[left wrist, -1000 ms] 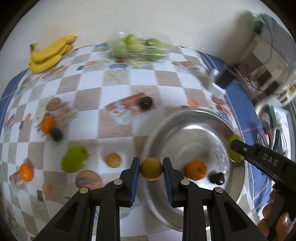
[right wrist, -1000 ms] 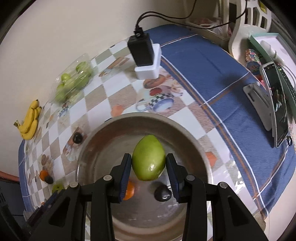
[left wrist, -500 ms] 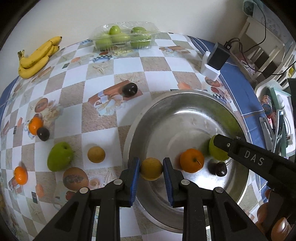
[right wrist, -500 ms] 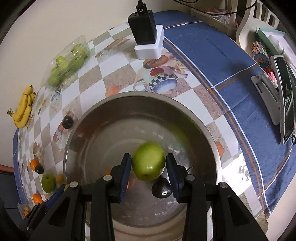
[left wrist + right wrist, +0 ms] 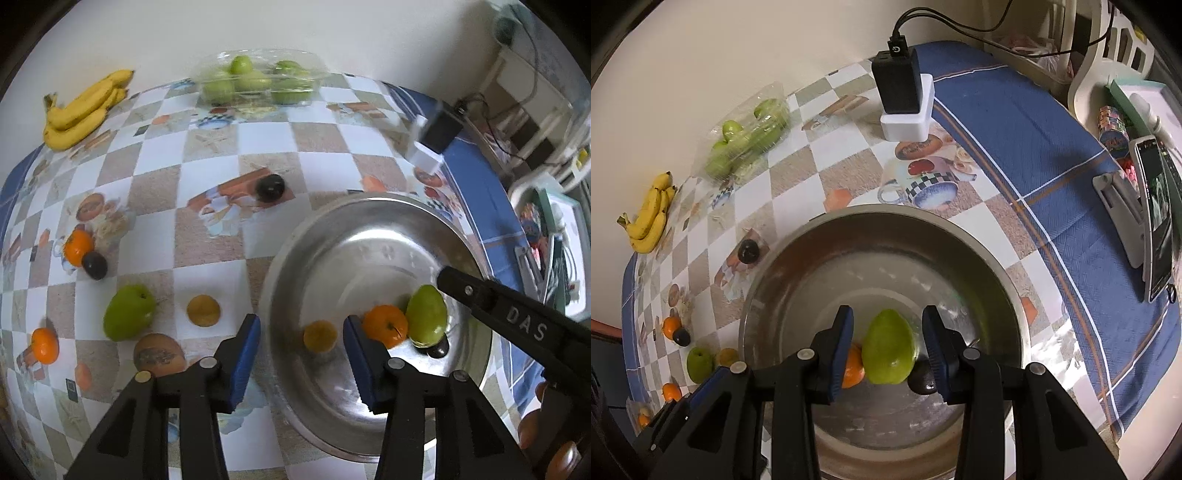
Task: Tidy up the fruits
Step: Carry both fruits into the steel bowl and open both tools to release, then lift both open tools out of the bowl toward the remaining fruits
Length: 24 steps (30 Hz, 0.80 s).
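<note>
Over the steel bowl, near table edge:
Left gripper: jaws spread wide, grasping nothing; the blue pads stand clear on either side of the yellow-orange fruit, touching neither it nor the bowl wall as far as can be seen.
Right gripper: jaws parted, pads flanking the green pear-shaped fruit; a sliver of gap shows on each side, so the fruit looks released rather than clamped.
Steel bowl: sits on the table; it contains the yellow-orange fruit, an orange, the green pear-shaped fruit and a dark plum, the last three clustered and touching at the right side of the bowl floor.
Loose on the table, left of bowl: a green apple, a small yellow fruit, two oranges, a dark plum beside the upper orange, and another plum farther back on a printed picture.
Far edge by wall: banana bunch; clear plastic box of green fruit.
Right of bowl: black charger on a white block; blue cloth; phone on a stand.
</note>
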Available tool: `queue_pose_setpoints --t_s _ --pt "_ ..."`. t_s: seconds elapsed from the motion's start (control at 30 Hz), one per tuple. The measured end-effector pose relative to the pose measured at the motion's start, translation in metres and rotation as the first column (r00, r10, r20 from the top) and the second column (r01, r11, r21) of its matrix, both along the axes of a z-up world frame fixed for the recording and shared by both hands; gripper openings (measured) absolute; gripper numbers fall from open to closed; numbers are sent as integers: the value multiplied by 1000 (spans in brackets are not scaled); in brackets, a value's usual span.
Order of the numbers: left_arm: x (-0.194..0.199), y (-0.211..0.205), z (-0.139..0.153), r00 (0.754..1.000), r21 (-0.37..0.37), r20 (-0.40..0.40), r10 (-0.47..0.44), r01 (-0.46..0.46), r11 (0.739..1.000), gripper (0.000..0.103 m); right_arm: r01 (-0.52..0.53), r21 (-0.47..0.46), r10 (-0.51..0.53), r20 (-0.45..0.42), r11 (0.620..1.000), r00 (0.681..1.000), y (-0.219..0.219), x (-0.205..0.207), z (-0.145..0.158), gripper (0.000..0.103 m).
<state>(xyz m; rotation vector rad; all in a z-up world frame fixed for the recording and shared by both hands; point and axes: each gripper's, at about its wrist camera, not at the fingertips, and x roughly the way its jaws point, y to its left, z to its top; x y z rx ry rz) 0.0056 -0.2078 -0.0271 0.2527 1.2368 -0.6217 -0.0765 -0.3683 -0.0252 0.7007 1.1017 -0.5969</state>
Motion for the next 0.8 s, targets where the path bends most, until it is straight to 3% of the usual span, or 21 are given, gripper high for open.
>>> queue_pose_setpoints --t_s 0.1,0.3,0.43,0.6,0.67,0.7,0.77,0.8 --pt "13 15 -4 996 24 -12 84 -84 996 59 0 7 0 -12 1000 1000 0 0 -3 40" --pt "42 58 -16 963 92 -28 270 -266 960 68 -31 13 31 -31 999 999 6 6 -8 40" --pt "53 80 -15 940 80 -27 340 -337 938 71 -77 3 77 -39 997 996 19 15 -8 41" --pt "57 92 -13 929 73 -17 369 -367 927 79 -121 -12 121 -43 993 992 31 23 -6 41" --pt "58 93 -12 929 73 -10 371 -369 927 83 -129 -19 128 -47 991 991 34 24 -6 51" --pt "58 92 -13 928 74 -4 372 -371 926 90 -131 -23 129 -48 991 990 34 25 -6 56" --pt "59 94 -12 926 81 8 378 -377 923 103 -130 -34 128 -45 991 991 35 25 -6 76" --pt "59 95 -13 925 83 13 381 -380 921 103 -128 -43 126 -46 991 991 34 25 -6 79"
